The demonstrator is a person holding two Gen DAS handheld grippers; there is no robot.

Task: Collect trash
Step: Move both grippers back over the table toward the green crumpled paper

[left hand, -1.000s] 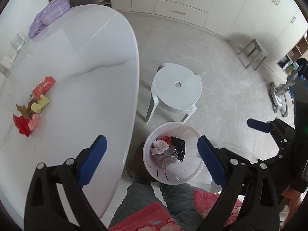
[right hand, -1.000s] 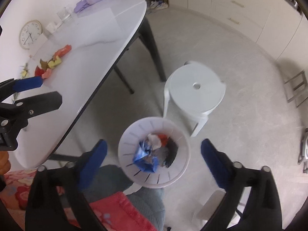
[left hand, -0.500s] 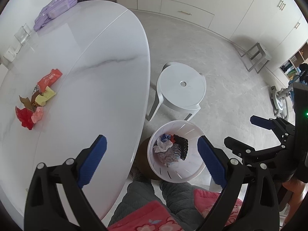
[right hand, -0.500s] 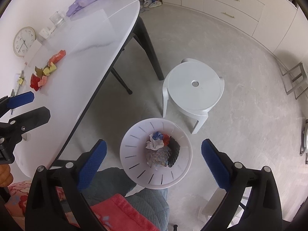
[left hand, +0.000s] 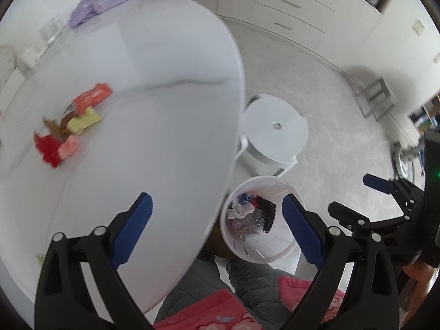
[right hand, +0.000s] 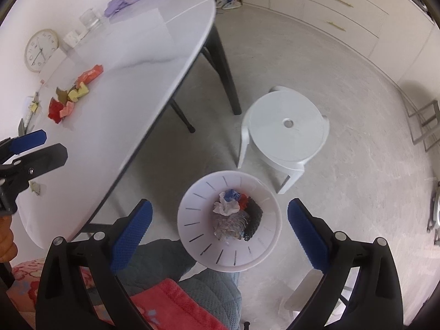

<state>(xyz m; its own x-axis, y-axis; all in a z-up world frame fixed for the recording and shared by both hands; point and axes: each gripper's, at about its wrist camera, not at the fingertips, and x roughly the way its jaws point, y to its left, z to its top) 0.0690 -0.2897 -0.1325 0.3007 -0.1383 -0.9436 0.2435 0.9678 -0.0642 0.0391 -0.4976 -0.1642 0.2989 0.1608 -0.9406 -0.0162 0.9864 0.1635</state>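
Blue crumpled wrapper (right hand: 230, 194) now at rest on the heap inside the white slotted plastic bin (right hand: 192, 220), no longer mid-fall as a second ago. Right tongs (right hand: 218, 227) wide open above the bin, empty. Left tongs (left hand: 216, 229) equally wide, empty, swung back over the white marble counter (left hand: 154, 126). Remaining red, yellow and pink wrappers (left hand: 68, 129) still clustered near the counter's far left edge; likely next.

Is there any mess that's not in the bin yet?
Yes. A pile of crumpled wrappers still lies on the white table, not in the white bin on the floor. Nothing looks spilled or broken.
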